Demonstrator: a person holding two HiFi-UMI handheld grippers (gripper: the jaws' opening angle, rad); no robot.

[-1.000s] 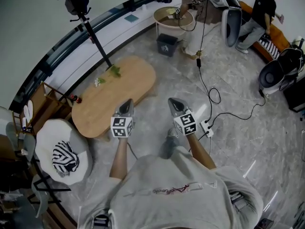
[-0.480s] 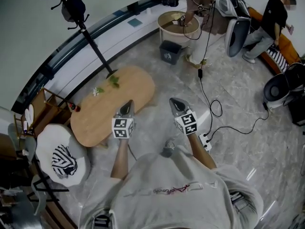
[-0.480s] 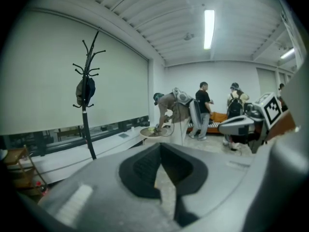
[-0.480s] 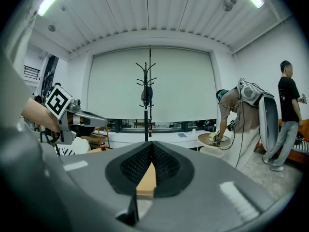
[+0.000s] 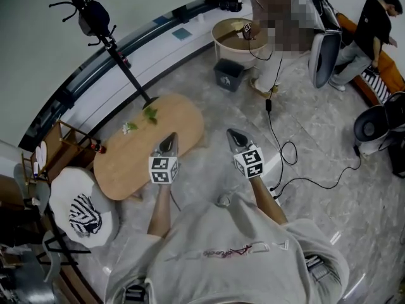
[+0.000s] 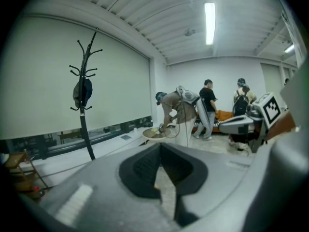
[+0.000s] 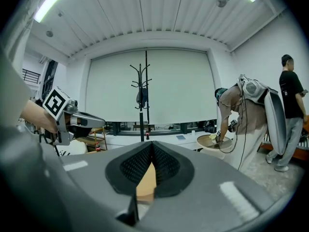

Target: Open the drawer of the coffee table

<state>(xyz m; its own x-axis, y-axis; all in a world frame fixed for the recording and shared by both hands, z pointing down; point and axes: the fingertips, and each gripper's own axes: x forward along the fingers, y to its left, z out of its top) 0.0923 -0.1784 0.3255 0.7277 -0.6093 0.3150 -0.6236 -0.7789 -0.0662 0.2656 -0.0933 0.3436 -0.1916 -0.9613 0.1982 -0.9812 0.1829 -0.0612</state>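
Grey marble floor [image 5: 209, 106], oval light-wood coffee table [image 5: 136, 157] ahead-left of us, long axis lower-left to upper-right in head view. Our left gripper [image 5: 169, 138] and right gripper [image 5: 233, 135]: jaws together, empty.

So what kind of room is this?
Likely a lounge mock-up used for recording: an oval wooden coffee table, a coat stand, and cables trailing over the marble-look floor.

Bare floor [image 5: 218, 116] open along the counter's [image 5: 139, 163] right side and near end; coat stand [image 5: 123, 62] rises at its far edge, white chair [image 5: 66, 185] crowds its left end, and a cable [image 5: 274, 124] trails across the floor further right.
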